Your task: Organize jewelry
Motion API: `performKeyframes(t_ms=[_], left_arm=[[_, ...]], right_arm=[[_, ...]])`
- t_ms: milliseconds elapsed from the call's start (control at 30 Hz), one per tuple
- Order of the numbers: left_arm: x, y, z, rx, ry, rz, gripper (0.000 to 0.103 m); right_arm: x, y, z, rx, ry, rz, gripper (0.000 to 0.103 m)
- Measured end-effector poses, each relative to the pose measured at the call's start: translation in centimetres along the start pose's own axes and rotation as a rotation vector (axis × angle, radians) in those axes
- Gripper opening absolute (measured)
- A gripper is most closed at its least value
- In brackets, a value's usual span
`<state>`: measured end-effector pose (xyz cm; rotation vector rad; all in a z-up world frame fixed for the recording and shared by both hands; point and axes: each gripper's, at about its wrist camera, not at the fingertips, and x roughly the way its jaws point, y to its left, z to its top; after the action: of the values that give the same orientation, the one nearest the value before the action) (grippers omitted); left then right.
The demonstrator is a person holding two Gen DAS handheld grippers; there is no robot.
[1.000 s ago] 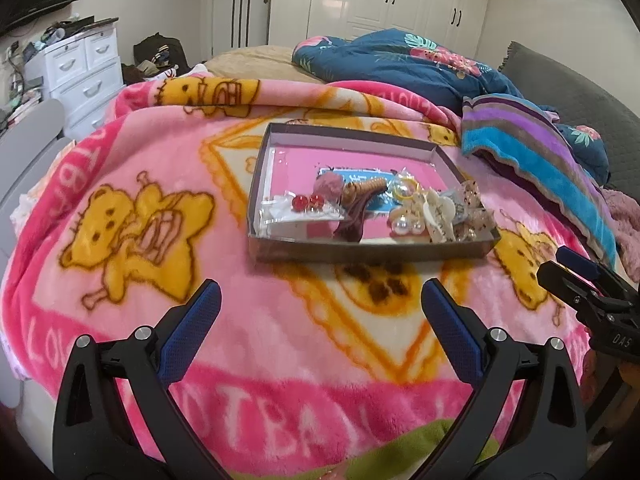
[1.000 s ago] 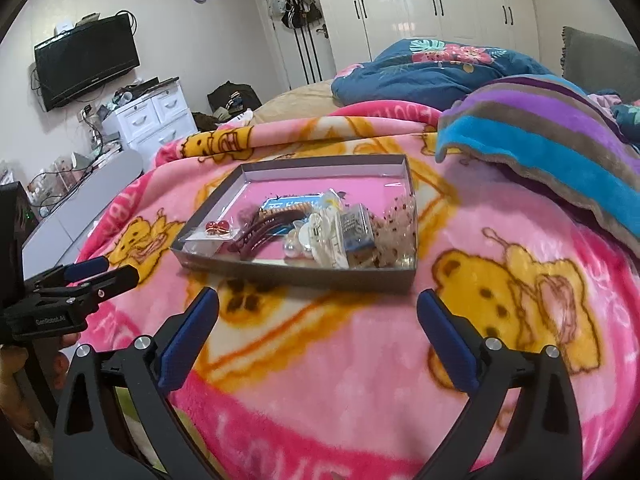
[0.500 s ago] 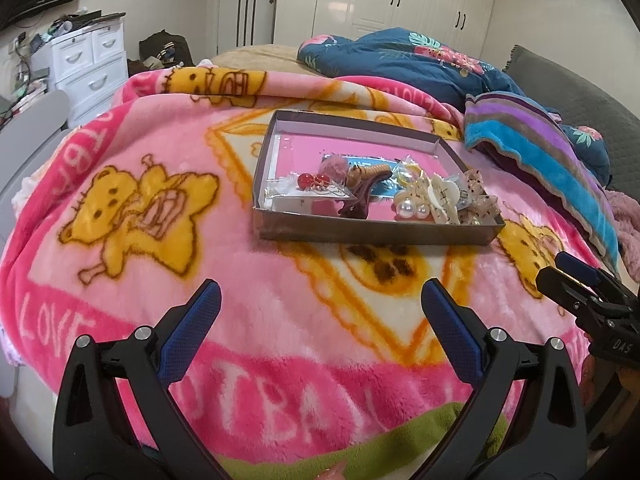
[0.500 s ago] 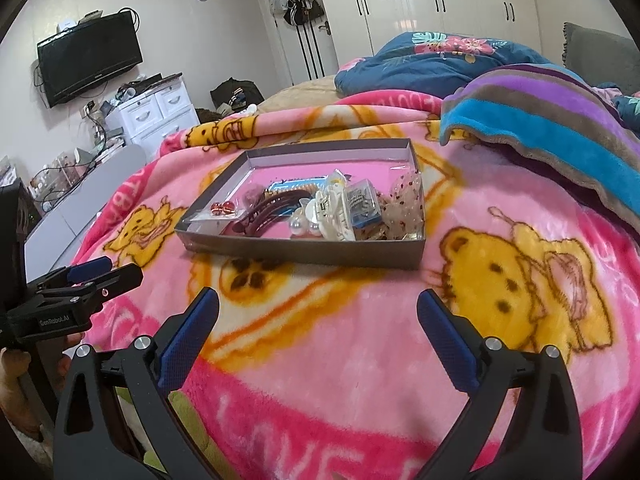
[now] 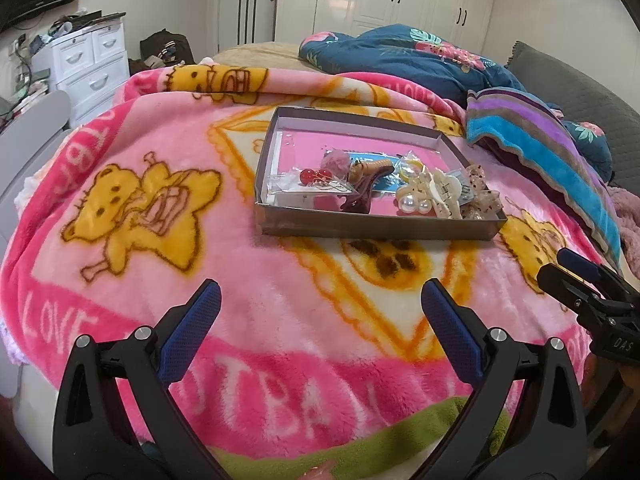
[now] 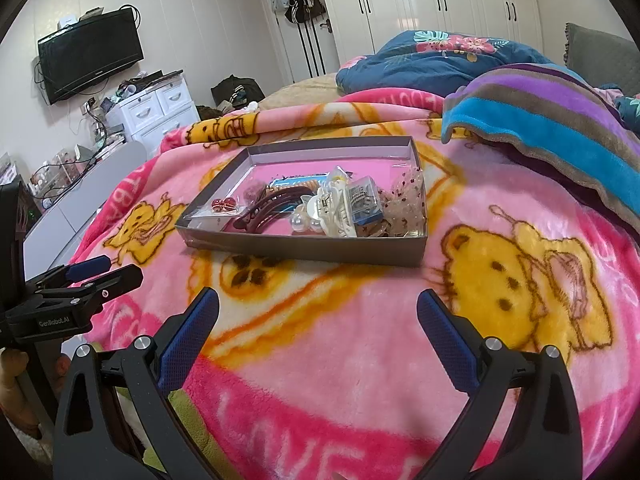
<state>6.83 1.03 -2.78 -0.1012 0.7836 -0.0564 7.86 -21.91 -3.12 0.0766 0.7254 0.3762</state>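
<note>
Both views are bright and evenly lit by soft indoor light, with only a faint shadow under the tray on the blanket. The white wardrobe doors carry a mild sheen. Fisheye distortion bends the edges, and the corners are black. Focus is sharp throughout.

Box on blanket; jewelry seemingly heaped inside.

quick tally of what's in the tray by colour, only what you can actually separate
Red beads: 2
White pearls: 2
Dark maroon hair clips: 1
Cream claw clips: 1
Pink fuzzy pompoms: 1
Total: 7; the rest of the tray is too tangled to count.
</note>
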Motion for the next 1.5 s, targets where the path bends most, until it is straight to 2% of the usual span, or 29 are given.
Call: performKeyframes(t_ms=[1500], left_arm=[[-0.57, 0.27, -0.01, 0.006, 0.004, 0.012, 0.094]], right_arm=[[-0.34, 0.28, -0.14, -0.004, -0.006, -0.002, 0.099]])
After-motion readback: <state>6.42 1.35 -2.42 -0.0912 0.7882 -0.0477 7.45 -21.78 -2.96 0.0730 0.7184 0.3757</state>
